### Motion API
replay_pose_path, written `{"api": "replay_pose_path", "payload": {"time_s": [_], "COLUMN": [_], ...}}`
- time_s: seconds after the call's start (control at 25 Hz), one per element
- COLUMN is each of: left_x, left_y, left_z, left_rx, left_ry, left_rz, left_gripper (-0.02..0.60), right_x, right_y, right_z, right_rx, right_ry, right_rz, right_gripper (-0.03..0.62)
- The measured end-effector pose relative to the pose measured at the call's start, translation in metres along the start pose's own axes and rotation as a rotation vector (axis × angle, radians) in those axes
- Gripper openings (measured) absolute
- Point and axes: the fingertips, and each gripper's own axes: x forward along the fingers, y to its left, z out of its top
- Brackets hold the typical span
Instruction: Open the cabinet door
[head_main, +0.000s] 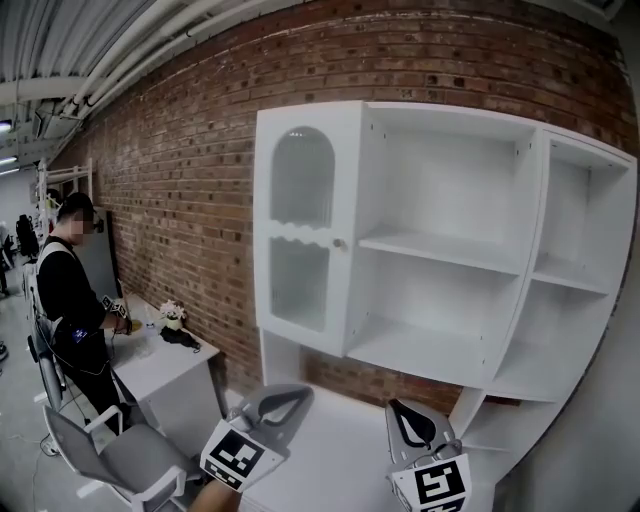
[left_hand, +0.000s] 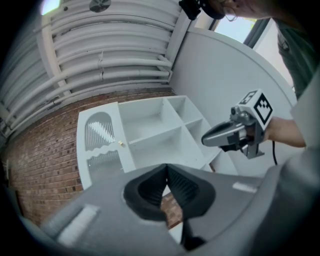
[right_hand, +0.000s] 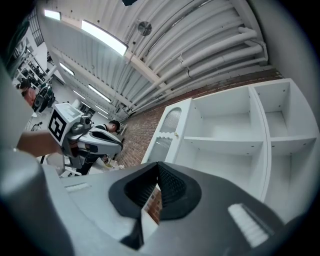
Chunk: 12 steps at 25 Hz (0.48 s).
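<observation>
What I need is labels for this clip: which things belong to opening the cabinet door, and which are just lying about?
Job: cabinet door; knob; left gripper and right gripper, both jaws shut, empty.
Lying about: side table with small items; grey chair; open shelves.

Red brick wall (head_main: 180, 190) runs back under white ceiling pipes (head_main: 150, 40); a person (head_main: 72, 300) stands at a white tabletop (head_main: 160, 362) beside a grey chair (head_main: 125, 458).
</observation>
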Motion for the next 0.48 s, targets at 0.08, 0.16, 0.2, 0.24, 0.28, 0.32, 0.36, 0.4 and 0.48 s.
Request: {"api": "replay_pose_path", "payload": {"time_s": [0.08,0.16,0.2,0.24,0.28,0.32,0.36,0.4,0.48], "left_x": [0.006,0.011,0.013,0.015,0.016,0.017,0.018,0.019,0.020], "left_y": [0.004,0.008,0.010,0.014,0.018,0.022,0.025,0.028,0.034], "left_z": [-0.002,-0.003,-0.004,-0.006,-0.007,-0.008,-0.010,-0.012,-0.017], "left_rx": [0.002,0.006,0.005,0.004,0.004,0.004,0.004,0.004,0.002], "left_ry": [-0.007,-0.012,-0.015,-0.017,-0.018,-0.019,-0.021,-0.022,-0.022], "left_rz": [-0.013,-0.029,-0.034,-0.038,-0.041,-0.044,-0.048,-0.052,-0.060], "left_gripper": [0.000,0.000,0.000,0.000,0.000,0.000,0.000,0.000,0.000], "right_x": [0.005,0.010,0.013,0.016,0.020,0.023,0.027,0.030,0.037], "right_y": [-0.003,-0.005,-0.006,-0.006,-0.006,-0.005,-0.005,-0.005,-0.004], "right_z": [0.000,0.000,0.000,0.000,0.000,0.000,0.000,-0.001,-0.003], "right_rx": [-0.002,-0.002,-0.003,-0.003,-0.004,-0.003,-0.002,-0.001,0.001], "right_ry": [0.003,0.006,0.008,0.010,0.011,0.013,0.015,0.017,0.022], "right_rz": [-0.014,-0.028,-0.034,-0.038,-0.041,-0.045,-0.050,-0.055,-0.064], "right_gripper": [0.003,0.003,0.003,0.003,0.003,0.003,0.003,0.003,0.003]}}
